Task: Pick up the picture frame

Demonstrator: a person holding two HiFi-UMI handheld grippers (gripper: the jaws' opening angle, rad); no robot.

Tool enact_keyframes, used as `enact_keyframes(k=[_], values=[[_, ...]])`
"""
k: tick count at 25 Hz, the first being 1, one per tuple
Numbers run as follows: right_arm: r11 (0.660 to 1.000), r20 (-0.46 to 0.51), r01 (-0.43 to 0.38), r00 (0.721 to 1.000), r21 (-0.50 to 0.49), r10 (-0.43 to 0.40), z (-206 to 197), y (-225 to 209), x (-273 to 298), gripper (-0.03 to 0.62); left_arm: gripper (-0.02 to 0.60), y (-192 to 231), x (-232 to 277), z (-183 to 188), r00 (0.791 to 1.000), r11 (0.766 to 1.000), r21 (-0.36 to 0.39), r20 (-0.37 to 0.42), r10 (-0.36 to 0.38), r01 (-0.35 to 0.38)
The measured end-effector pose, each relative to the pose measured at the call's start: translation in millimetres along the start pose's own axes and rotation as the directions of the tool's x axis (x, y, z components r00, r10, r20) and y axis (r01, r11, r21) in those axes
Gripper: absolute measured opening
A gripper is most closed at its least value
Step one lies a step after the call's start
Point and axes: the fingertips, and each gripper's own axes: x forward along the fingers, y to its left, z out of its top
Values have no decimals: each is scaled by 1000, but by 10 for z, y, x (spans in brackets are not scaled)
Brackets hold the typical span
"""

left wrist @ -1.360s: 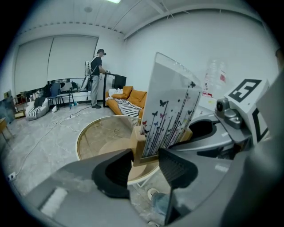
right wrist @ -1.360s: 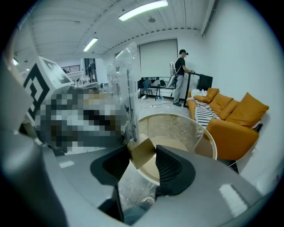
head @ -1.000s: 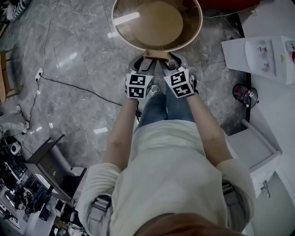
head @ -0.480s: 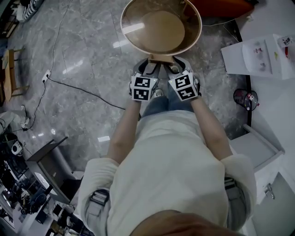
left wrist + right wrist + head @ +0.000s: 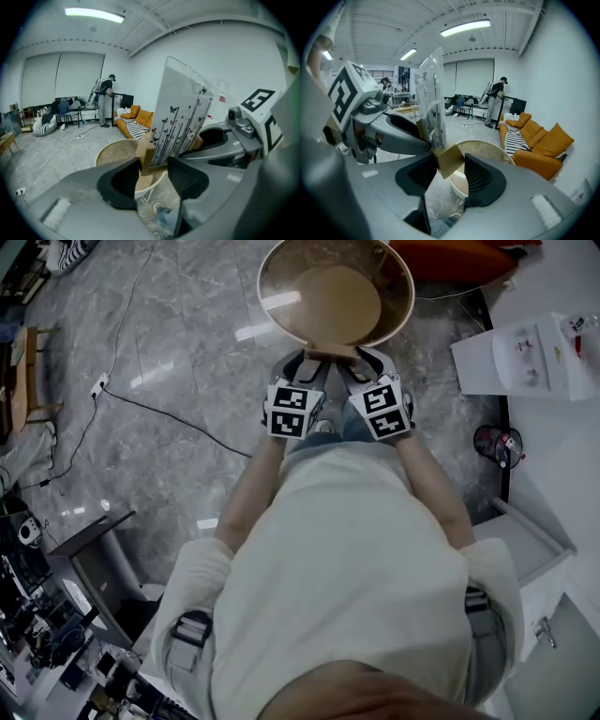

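Note:
The picture frame is a clear panel printed with butterflies and stems (image 5: 180, 117) on a wooden base (image 5: 330, 354). It stands upright, held from both sides just above the near rim of a round wooden table (image 5: 281, 306). My left gripper (image 5: 305, 364) is shut on the left end of the base (image 5: 146, 157). My right gripper (image 5: 354, 360) is shut on the right end (image 5: 450, 161). In the right gripper view the panel (image 5: 430, 105) shows edge-on, with the left gripper (image 5: 393, 131) behind it.
An orange sofa (image 5: 136, 117) stands past the table and also shows as an orange sofa edge (image 5: 459, 254). A black cable (image 5: 169, 418) runs over the grey marble floor. White furniture (image 5: 525, 352) lines the right. A person (image 5: 104, 101) stands far off.
Both grippers, still holding the frame, have shifted slightly right and up in the head view. The round table now appears smaller and further right.

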Motion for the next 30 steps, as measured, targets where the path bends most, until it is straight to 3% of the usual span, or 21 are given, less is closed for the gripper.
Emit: enact_keyframes(k=[30], values=[[999, 51, 2, 999, -40, 0, 216, 93, -156, 176, 190, -9, -236, 183, 999, 1000, 19, 53, 8, -9]])
